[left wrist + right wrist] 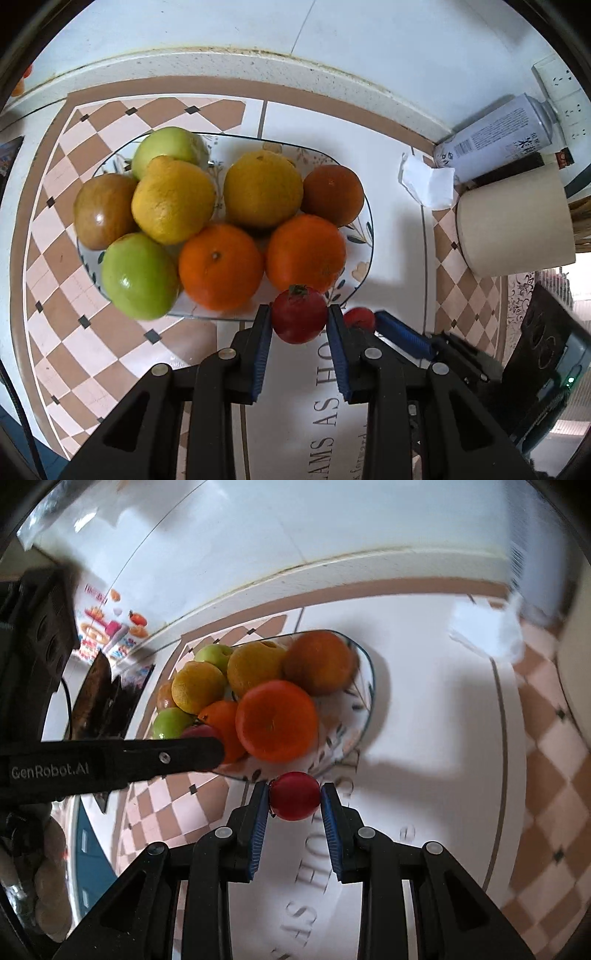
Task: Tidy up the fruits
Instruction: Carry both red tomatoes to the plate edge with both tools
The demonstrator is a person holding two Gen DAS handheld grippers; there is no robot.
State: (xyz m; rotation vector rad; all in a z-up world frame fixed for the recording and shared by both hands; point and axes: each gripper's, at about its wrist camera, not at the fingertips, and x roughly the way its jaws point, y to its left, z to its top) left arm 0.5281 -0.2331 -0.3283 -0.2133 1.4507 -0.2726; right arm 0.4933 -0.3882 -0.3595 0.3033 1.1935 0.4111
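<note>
A glass-rimmed plate [364, 266] on the patterned tablecloth holds green apples [140, 277], yellow citrus [173, 199], oranges [221, 266] and a brownish apple [101, 210]. My left gripper [300, 314] is shut on a small red fruit [299, 321] with a green calyx, just in front of the plate's near rim. Right of it a blue pad [400, 334] of the right gripper shows beside a second red fruit [360, 317]. In the right wrist view my right gripper [294, 792] is shut on that red fruit [294, 797] near the plate [354, 709]. The left gripper's black finger [177, 755] reaches in from the left.
A spray can [495, 136], a beige cylinder [517, 221] and crumpled white paper [424, 181] stand at the right, below wall sockets [561, 88]. A dark box [543, 332] is at the lower right. A dark slab [107, 694] and a colourful package [107, 627] lie left of the plate.
</note>
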